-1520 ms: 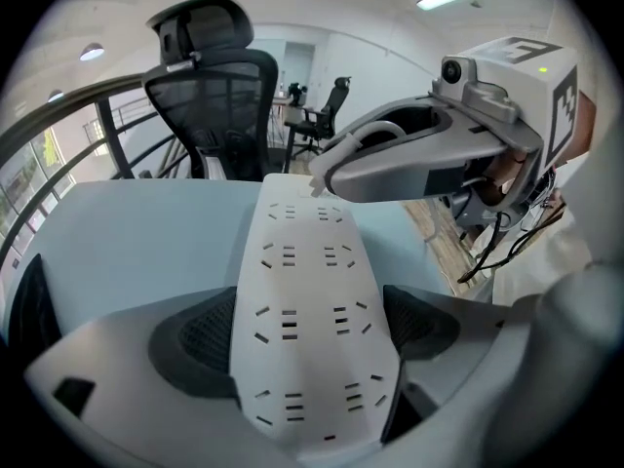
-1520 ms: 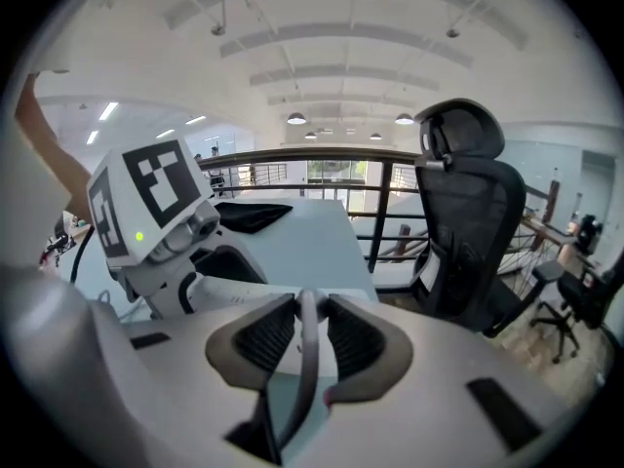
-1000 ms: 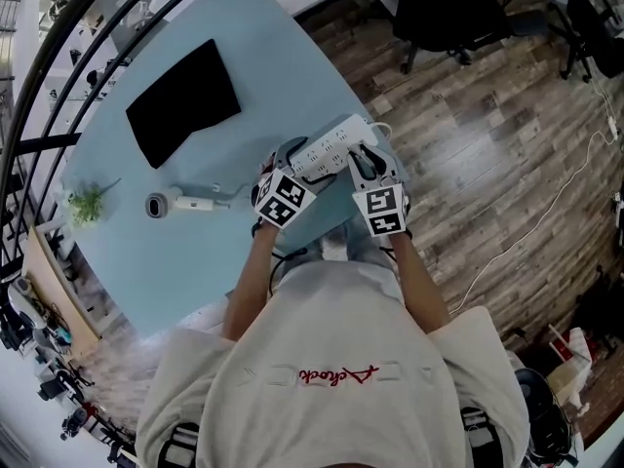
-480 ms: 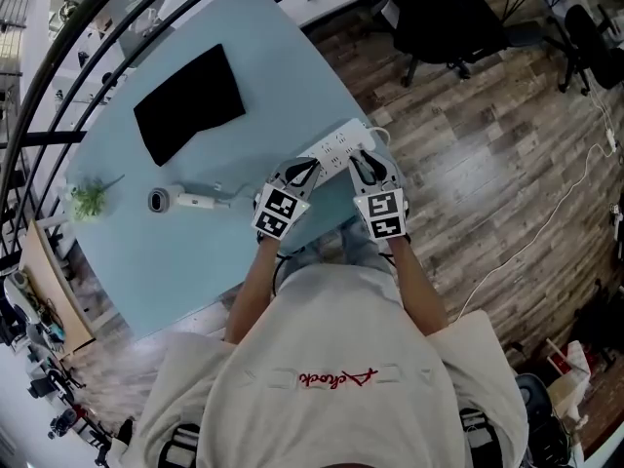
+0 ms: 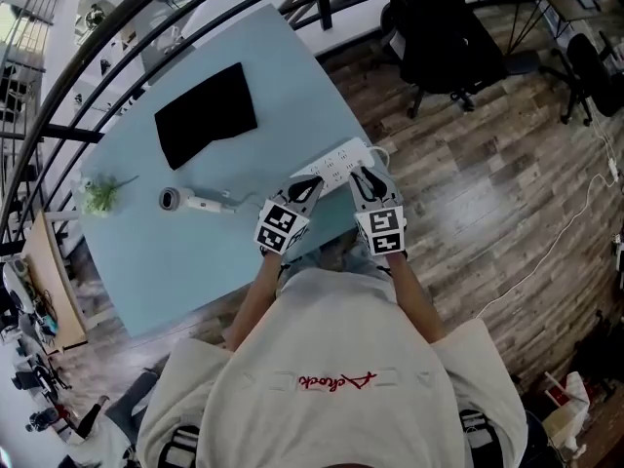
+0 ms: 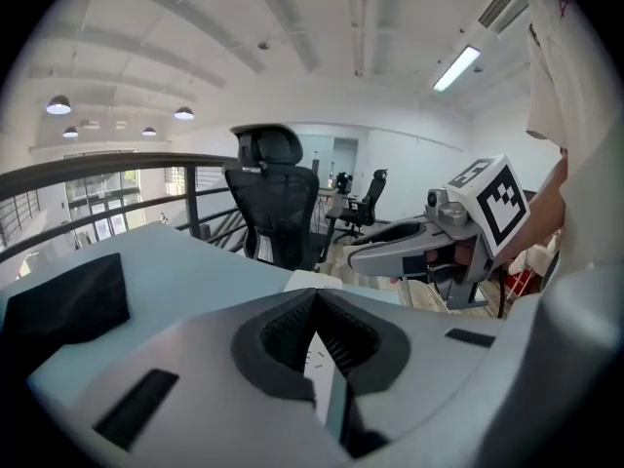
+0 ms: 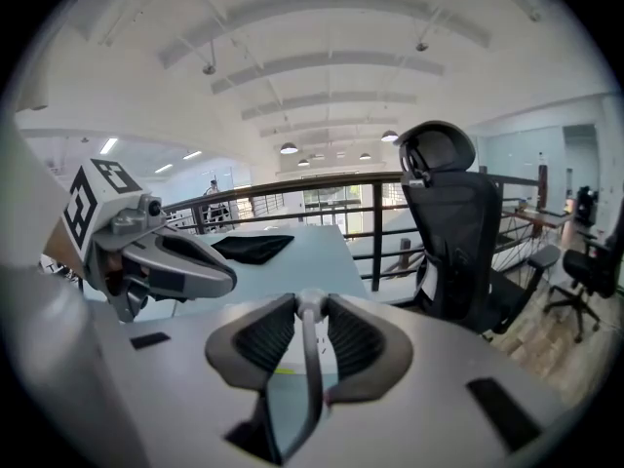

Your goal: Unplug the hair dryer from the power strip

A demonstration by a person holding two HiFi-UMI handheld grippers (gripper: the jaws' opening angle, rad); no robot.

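Observation:
The white power strip (image 5: 336, 162) lies near the blue table's (image 5: 195, 261) right edge. The white hair dryer (image 5: 190, 201) rests further left, and its cord runs right toward my grippers. My left gripper (image 5: 310, 180) hovers at the strip's near side. Its jaws (image 6: 314, 298) have just been closing and now meet with nothing between them. My right gripper (image 5: 363, 172) is beside it, over the strip's right part. In the right gripper view its jaws (image 7: 310, 305) pinch a thin grey piece with a rounded top. It looks like the plug end of the dryer's cord.
A black pad (image 5: 207, 113) lies at the table's far side and a small green plant (image 5: 99, 194) at its left edge. A black office chair (image 5: 444, 27) stands on the wooden floor beyond the table. A dark railing (image 7: 370, 203) runs behind the table.
The left jaws stood open round the strip's near end and are now shut. Both grippers have lifted and drawn back a little from the strip.

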